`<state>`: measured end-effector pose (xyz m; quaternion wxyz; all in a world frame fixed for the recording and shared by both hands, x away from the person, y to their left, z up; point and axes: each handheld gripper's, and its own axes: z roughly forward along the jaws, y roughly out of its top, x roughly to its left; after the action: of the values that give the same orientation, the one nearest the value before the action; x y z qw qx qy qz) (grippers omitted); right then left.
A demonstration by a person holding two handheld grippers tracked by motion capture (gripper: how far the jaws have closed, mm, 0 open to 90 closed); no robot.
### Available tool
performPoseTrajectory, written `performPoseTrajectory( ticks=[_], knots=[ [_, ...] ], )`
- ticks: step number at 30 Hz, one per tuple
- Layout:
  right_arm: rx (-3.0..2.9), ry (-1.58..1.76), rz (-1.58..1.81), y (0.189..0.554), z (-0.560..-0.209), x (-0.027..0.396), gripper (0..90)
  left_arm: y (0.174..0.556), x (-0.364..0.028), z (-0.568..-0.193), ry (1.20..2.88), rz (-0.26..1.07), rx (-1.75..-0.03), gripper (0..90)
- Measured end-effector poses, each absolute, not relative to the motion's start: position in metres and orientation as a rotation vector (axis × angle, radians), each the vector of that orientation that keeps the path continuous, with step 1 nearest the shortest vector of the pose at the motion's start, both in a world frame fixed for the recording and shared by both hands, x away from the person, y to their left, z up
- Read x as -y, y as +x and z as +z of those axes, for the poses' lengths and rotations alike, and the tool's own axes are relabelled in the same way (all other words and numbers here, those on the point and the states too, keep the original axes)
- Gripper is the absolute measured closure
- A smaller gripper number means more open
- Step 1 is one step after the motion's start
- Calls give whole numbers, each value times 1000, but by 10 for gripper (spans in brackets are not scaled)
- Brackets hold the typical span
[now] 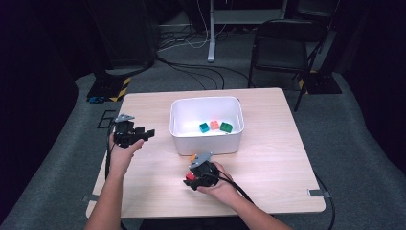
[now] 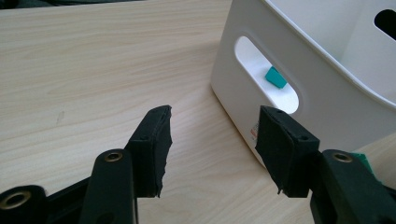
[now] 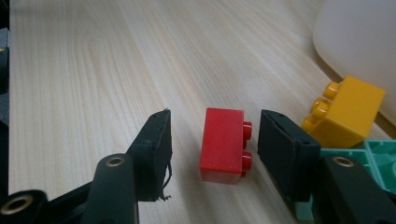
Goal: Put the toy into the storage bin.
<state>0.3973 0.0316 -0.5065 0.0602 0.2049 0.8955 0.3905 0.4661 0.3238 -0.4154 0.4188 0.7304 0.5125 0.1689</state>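
Black fingers (image 3: 154, 154) of the right gripper (image 3: 212, 154) rise nearest the lens in the right gripper view, standing apart with a red brick (image 3: 224, 145) lying on the desk (image 3: 93, 70) between them. Largest to smallest: the pale wooden desk carries a white bin (image 1: 206, 139) at its centre; the bin holds three small bricks, teal (image 1: 204, 127), orange-red (image 1: 214, 124) and green (image 1: 226, 127). Just in front of the bin, in the high view, the right gripper (image 1: 191, 178) hangs low over the red brick (image 1: 190, 176). The left gripper (image 1: 149, 133) is held off to the bin's left, fingers (image 2: 152, 149) apart and empty, aimed at the bin's handle slot. Beside the red brick lie a yellow brick (image 3: 348, 112) and a pale green piece (image 3: 378, 161), close against the far finger. The red brick lies on its side, studs facing the right-hand finger and near it; the left-hand finger is clear of the brick's flat base. Its long axis runs along the fingers, so closing them would likely pinch the short width. The right hand is plainly the nearer one.
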Motion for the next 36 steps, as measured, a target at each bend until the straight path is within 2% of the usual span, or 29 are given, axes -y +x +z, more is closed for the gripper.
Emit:
performPoseTrajectory(
  ticks=[6,13,15,36],
  knots=[
    [-2726,651,1142,398,-511,-33,456,466,-324,-415,1832,422,-1285,446],
    [-2720,662,1100,399,-513,-31,638,466,-324,-415,1832,425,-1283,446],
    [-2726,684,1107,399,-513,-28,665,466,-324,-415,1831,425,-1284,446],
    [-2732,699,1178,392,-480,-11,667,466,-326,-415,1820,421,-1283,446]
  ],
)
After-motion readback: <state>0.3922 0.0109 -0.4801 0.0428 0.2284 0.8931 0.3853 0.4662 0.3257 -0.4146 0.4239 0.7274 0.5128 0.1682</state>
